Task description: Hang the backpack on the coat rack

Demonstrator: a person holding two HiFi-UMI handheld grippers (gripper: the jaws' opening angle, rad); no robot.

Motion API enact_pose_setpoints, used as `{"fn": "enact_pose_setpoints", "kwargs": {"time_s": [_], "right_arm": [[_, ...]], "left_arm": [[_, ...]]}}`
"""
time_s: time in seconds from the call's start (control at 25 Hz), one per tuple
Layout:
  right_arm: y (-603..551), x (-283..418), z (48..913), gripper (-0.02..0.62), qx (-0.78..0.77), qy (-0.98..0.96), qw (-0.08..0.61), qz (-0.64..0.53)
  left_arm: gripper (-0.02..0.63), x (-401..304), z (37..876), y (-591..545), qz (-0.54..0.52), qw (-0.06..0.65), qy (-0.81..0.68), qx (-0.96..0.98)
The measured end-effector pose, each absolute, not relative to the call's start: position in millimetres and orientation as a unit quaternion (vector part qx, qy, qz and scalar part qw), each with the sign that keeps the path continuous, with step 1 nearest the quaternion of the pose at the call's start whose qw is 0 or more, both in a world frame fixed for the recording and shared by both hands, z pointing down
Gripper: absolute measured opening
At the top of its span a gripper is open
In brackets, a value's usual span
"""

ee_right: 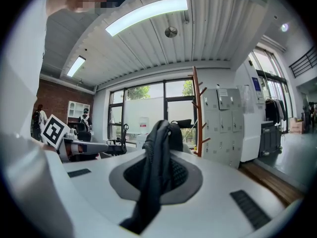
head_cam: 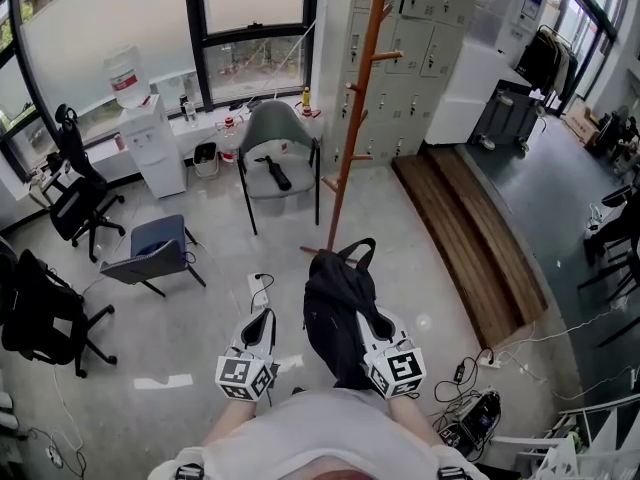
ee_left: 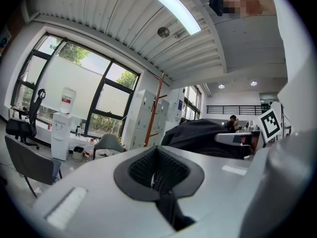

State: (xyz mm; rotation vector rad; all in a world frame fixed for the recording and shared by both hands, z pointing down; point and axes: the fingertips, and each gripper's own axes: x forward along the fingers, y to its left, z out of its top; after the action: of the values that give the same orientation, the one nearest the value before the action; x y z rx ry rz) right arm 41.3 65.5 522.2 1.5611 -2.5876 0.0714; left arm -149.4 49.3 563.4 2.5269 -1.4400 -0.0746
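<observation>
Person's pale shirt (head_cam: 320, 443) at the bottom edge, both grippers just ahead of it. Right gripper (ee_right: 161, 175): jaws pinched on a black strap of the backpack (head_cam: 335, 313), which hangs off the floor in front of the person, its top handle (head_cam: 360, 250) standing up on the far side. Left gripper (ee_left: 157, 172): jaws pressed together, nothing seen between them, just beside the bag and apart from it. Step looks like the carry toward the wooden coat rack (head_cam: 352, 138), bag not yet hung. Next move likely calls for closing on the pole, raising the bag to peg height and dropping the handle loop over a peg; the left gripper may need to hold the loop open. Bare floor between person and rack base. Grey chair (head_cam: 275, 133) stands just left of the pole, wooden platform (head_cam: 470, 238) edge runs along the right, floor cables (head_cam: 470, 378) lie near the right side, blue chair (head_cam: 150, 253) well off to the left
</observation>
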Motion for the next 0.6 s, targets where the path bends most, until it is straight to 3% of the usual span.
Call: {"fn": "enact_pose_setpoints", "kwargs": {"time_s": [0.6], "right_arm": [[-24, 35, 540, 0.037, 0.480, -0.875, 0.044, 0.046]], "left_arm": [[0.011, -153, 574, -27, -0.022, 0.120, -0.521, 0.845]]}}
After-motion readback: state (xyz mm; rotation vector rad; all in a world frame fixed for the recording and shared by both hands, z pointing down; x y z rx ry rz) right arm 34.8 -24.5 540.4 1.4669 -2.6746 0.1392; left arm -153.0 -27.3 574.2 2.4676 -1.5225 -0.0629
